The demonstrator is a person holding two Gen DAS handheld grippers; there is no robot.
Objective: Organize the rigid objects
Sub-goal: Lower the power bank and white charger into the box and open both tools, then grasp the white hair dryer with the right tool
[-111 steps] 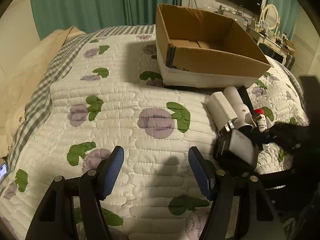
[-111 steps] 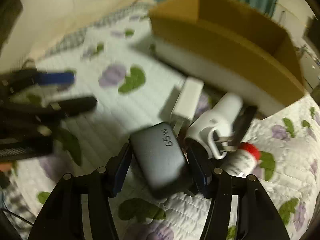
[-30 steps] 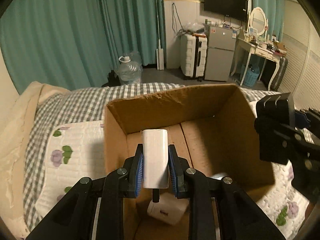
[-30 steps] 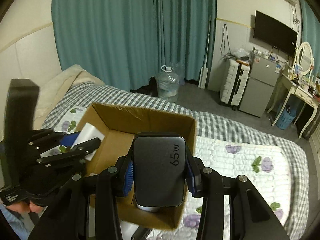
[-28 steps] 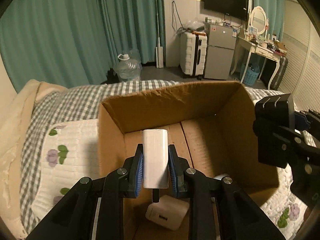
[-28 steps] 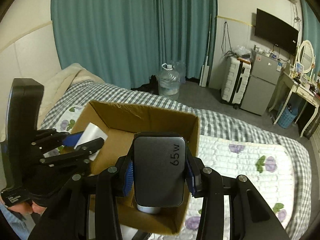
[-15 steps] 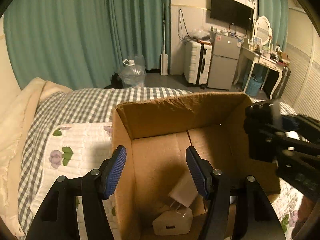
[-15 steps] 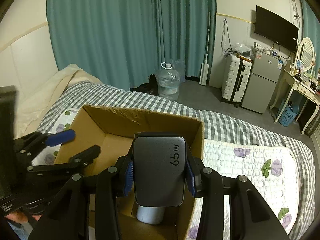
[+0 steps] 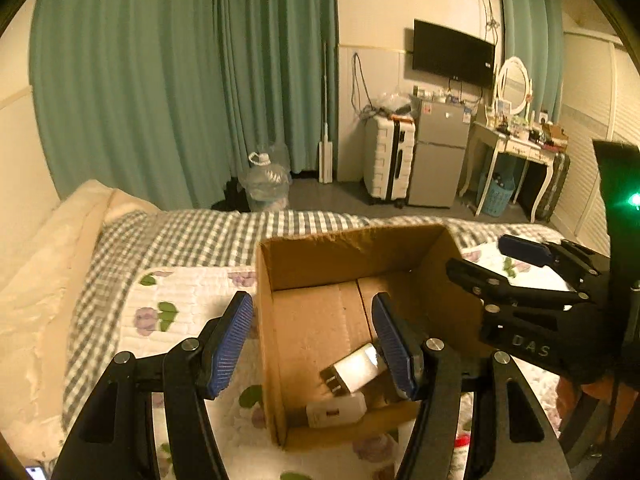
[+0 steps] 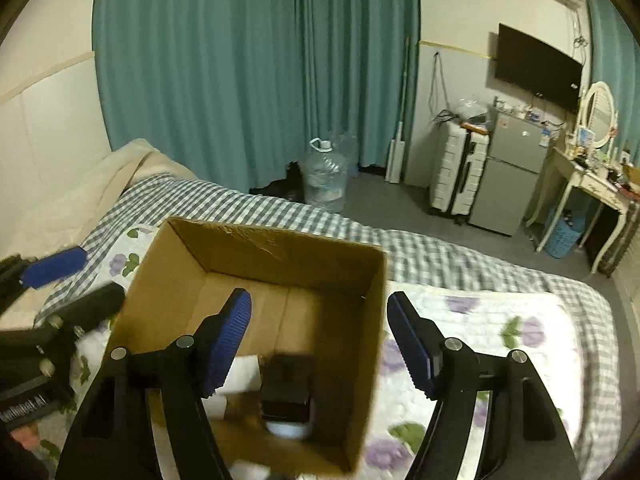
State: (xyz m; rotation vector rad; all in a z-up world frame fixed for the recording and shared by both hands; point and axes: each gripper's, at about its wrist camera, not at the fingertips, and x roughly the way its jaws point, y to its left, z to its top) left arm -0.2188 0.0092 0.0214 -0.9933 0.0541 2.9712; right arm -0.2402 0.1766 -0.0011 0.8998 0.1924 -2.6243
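Box contents partly hidden

My finger [image 9: 394,346] covers part of a white charger [image 9: 356,368]; the dark charger [image 10: 287,390] is blurred, the box [image 10: 256,252] cut off below.

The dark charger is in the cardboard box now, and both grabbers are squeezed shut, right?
Not quite. The dark charger is in the cardboard box, but both grabbers are open: the right wrist view shows the right gripper spread wide, and the left wrist view shows the left gripper open too.
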